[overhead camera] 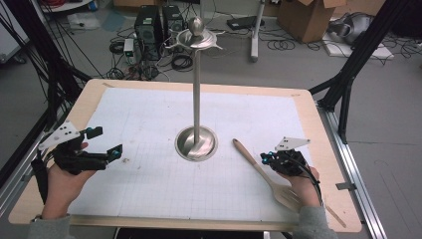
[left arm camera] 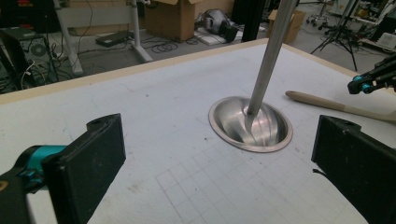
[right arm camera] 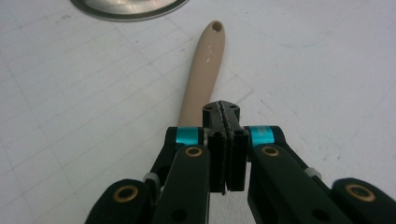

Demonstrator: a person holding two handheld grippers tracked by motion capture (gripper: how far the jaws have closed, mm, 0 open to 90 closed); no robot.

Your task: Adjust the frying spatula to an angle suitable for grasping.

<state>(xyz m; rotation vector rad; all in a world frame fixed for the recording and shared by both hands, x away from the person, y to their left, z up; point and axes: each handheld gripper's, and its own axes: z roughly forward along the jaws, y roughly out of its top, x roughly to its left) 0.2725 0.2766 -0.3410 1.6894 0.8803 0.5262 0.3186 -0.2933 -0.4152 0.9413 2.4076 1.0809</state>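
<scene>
A tall metal stand (overhead camera: pixel 197 89) with hooks at its top rises from a round dished base (overhead camera: pixel 185 144) in the middle of the white mat. A wooden spatula (overhead camera: pixel 249 157) lies flat to the right of the base, its handle end with a hole (right arm camera: pixel 205 65) pointing at the base (right arm camera: pixel 130 7). My right gripper (overhead camera: pixel 265 159) is shut, its jaws pressed together with nothing between them (right arm camera: pixel 223 112), just over the spatula's handle. My left gripper (overhead camera: pixel 107 142) is wide open at the left (left arm camera: pixel 219 140), facing the stand's base (left arm camera: pixel 233 119) and holding nothing.
The white gridded mat (overhead camera: pixel 149 119) lies on a wooden table (overhead camera: pixel 318 129). Beyond the far edge, computers (overhead camera: pixel 149 25), cables and cardboard boxes (overhead camera: pixel 308 15) sit on the floor. Black frame posts (overhead camera: pixel 348 74) stand right of the table.
</scene>
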